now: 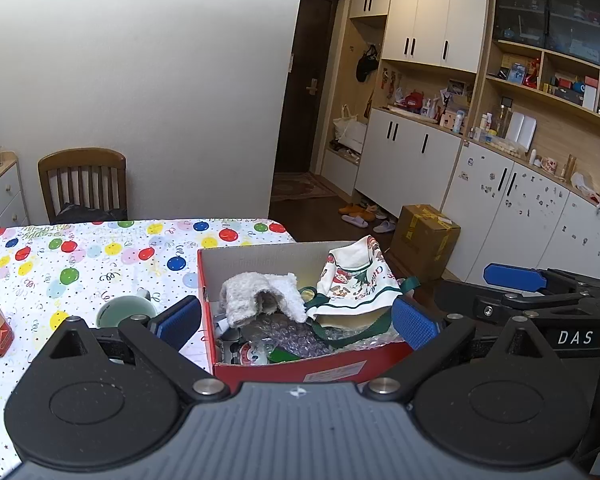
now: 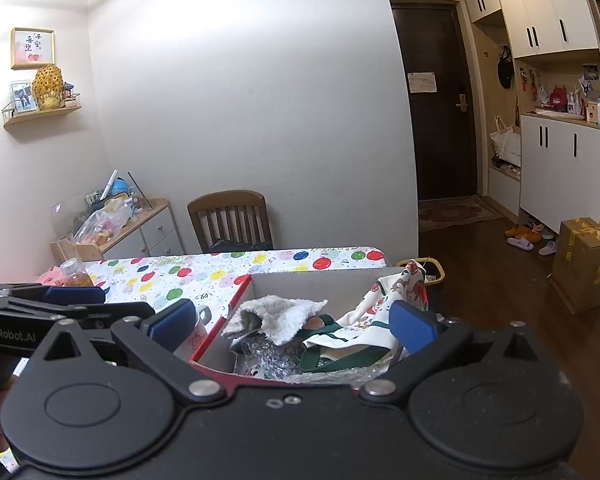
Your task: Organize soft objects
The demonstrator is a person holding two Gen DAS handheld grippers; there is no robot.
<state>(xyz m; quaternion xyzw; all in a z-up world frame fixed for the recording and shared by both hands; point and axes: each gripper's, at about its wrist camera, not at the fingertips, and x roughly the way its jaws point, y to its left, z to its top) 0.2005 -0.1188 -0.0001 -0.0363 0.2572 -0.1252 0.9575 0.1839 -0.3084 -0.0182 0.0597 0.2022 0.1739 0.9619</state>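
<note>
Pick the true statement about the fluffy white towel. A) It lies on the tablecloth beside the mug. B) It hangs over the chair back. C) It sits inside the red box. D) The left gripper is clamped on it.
C: the towel rests inside the red box next to the printed cloth, while both the left gripper and the right gripper are open and hold nothing.

- Red cardboard box (image 1: 300, 372): matt grey inside.
- Fluffy white cloth (image 1: 260, 296), rough pile.
- Printed fabric bag (image 1: 356, 280), smooth.
- Bubble wrap (image 1: 288, 336), glossy plastic.
- Far chair (image 1: 82, 180): wood.
</note>
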